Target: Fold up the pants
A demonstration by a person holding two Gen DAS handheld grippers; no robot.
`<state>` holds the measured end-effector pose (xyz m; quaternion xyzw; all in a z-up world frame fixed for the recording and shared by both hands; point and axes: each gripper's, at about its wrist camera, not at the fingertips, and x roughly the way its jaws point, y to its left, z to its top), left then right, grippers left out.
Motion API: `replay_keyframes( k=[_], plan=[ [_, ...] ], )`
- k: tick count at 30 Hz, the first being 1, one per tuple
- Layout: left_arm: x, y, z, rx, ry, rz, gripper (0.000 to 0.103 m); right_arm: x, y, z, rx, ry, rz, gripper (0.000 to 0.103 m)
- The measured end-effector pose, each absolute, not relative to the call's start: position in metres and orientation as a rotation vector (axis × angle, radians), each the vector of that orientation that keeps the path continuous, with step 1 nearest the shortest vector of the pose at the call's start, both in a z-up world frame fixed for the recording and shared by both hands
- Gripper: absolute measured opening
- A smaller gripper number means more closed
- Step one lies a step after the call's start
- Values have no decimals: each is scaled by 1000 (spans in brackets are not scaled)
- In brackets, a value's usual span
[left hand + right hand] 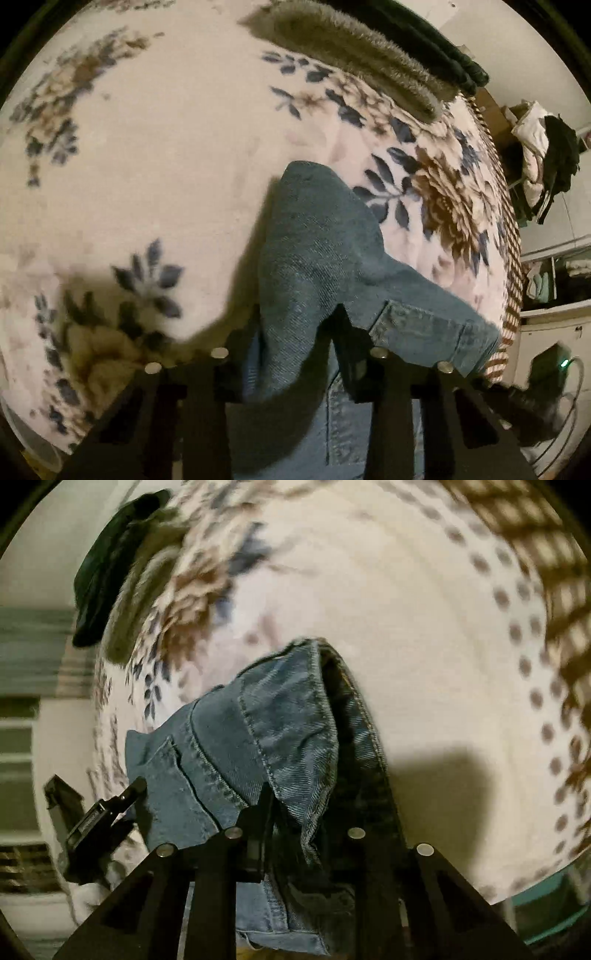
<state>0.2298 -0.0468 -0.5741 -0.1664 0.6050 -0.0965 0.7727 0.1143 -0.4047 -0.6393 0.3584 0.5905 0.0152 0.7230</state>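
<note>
Where the pants (pixel 325 251) pass between each gripper's fingers, denim covers the fingertips, though both pairs visibly close on the cloth — left gripper (pixel 299 332) and right gripper (pixel 295 812) alike. Held over the floral blanket (pixel 166 147), the pants are cut off below; the right view is motion-blurred — no writing legible.
</note>
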Motion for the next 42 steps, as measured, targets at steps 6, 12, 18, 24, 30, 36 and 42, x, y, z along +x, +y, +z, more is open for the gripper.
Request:
replay_keyframes(
  k=[6,12,18,24,30,36,42],
  plan=[
    [232,-42,-579,-403,1329,-175,31,124,-398,-636,722,1329,20,21],
    [229,-35,-578,-459,1383,-187,53,100,-427,-642,911,1365,-7,74],
    [196,-36,-570,-408,1381,-234,93,19,-429,-640,1136,1342,-46,76],
    [176,-38,-605,-379,1481,-193,93,-2,-408,-665,1227,1345,-78,76],
    [173,-43,-610,-373,1490,-204,93,-34,-401,-661,1296,1304,-109,76],
    [176,-49,-612,-373,1498,-218,93,-9,-375,-692,1302,1321,-7,76],
    [176,-49,-614,-384,1508,-228,93,13,-370,-693,1361,1187,-31,81]
  ],
)
